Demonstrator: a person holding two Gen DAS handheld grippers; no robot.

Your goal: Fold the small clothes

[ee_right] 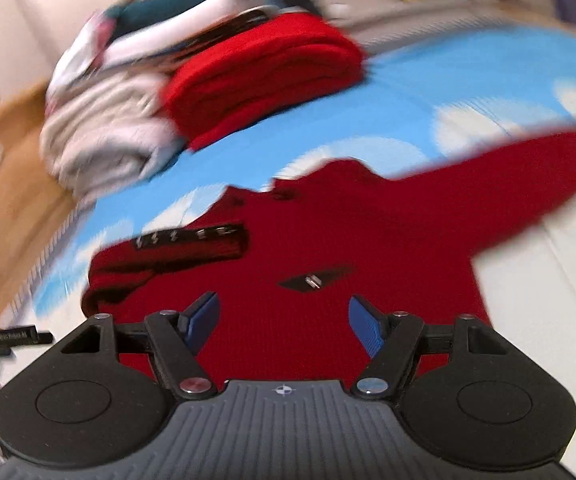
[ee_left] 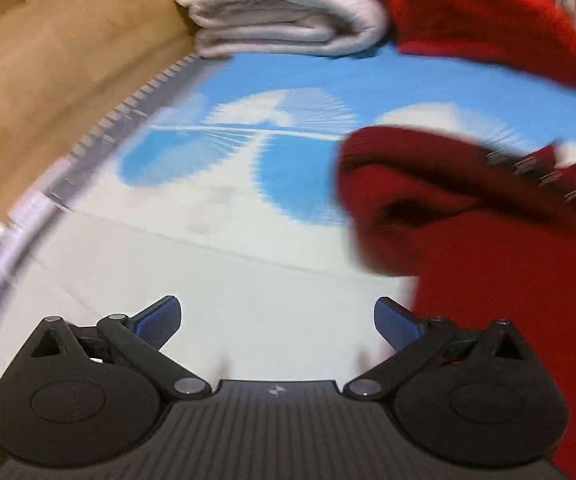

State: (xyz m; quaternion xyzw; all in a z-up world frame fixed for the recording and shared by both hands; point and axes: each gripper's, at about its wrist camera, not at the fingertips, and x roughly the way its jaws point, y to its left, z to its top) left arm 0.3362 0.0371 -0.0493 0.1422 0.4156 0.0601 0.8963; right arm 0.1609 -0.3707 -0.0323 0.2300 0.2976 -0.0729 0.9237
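The red sweater (ee_right: 328, 248) lay spread on the bed (ee_left: 247, 280), directly under the right gripper (ee_right: 283, 324) and rightward of the left gripper (ee_left: 277, 320); both jaws gaped, released, empty.

No legible text, label, brand or number. Small white lettering on black bar (ee_right: 11, 336) at left edge of right wrist view: blurred, unreadable. Small round crosshair mark (ee_left: 275, 390) on gripper body in both wrist views.
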